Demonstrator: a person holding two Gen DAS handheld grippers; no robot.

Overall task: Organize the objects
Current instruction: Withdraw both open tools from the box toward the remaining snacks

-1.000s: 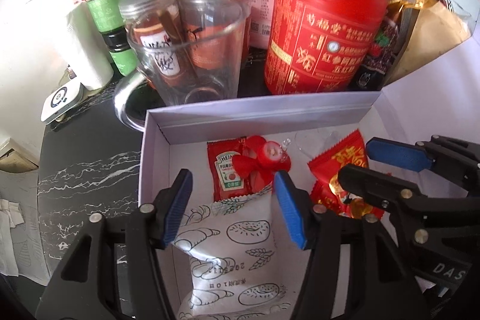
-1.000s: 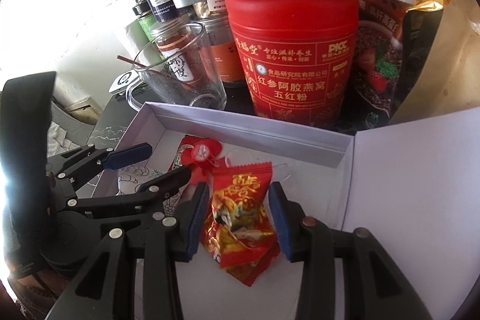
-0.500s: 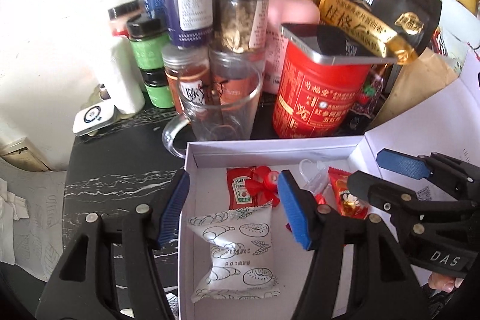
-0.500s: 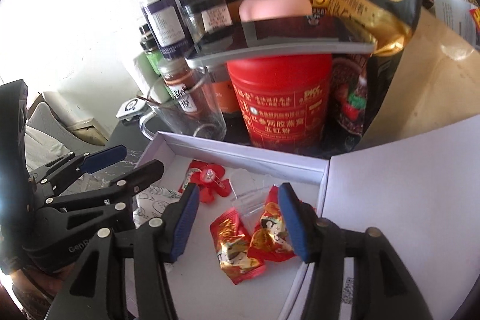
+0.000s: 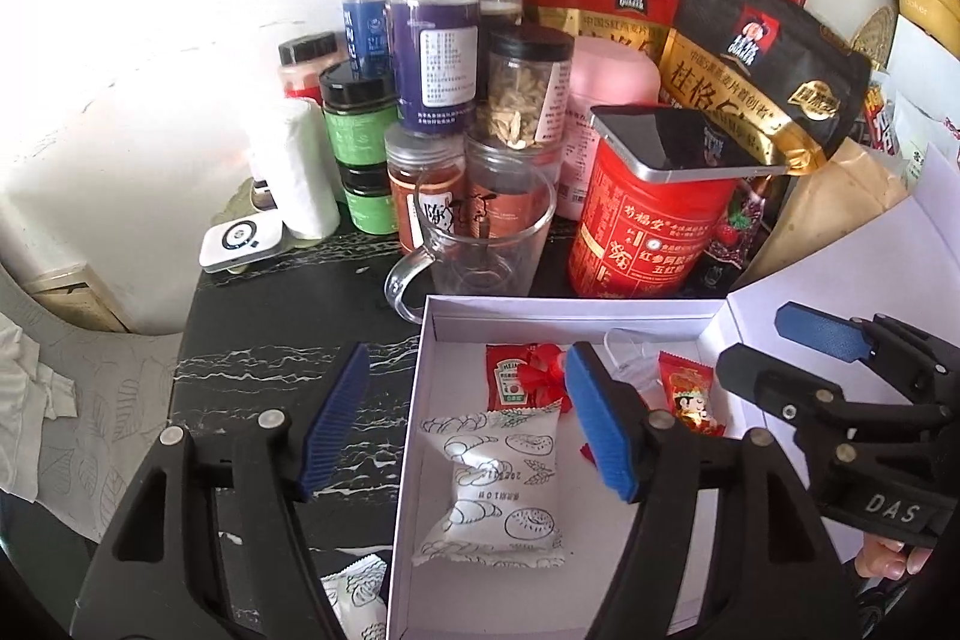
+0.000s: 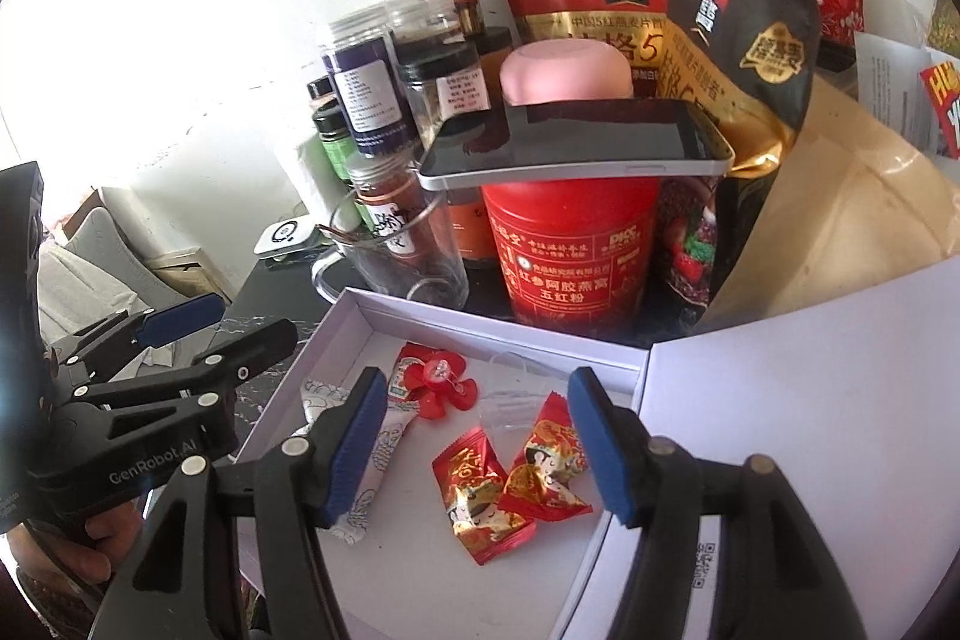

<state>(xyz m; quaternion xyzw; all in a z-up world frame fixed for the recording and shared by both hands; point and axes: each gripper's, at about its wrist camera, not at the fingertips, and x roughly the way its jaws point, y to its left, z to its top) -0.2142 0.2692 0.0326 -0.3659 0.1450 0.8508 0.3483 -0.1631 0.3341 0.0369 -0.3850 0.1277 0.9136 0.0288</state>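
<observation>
While both claws hang wide apart and empty over the white box [image 5: 420, 400], the left claw [image 5: 465, 421] straddles its left wall and the right claw [image 6: 471, 439] sits above two red candies [image 6: 510, 484]. Inside lie a white pastry packet [image 5: 492, 484], a ketchup sachet [image 5: 507, 388] and a red bow [image 6: 441, 388]. At twelve o'clock, a glass mug [image 5: 480, 250], a red tin [image 5: 642, 232] carrying a phone [image 5: 678, 142], jars and oat bags crowd the black marbled bench [image 5: 270, 340] against a white wall.

Both grippers [image 5: 468, 418] [image 6: 474, 448] pulled back, candies [image 6: 510, 484] released.
</observation>
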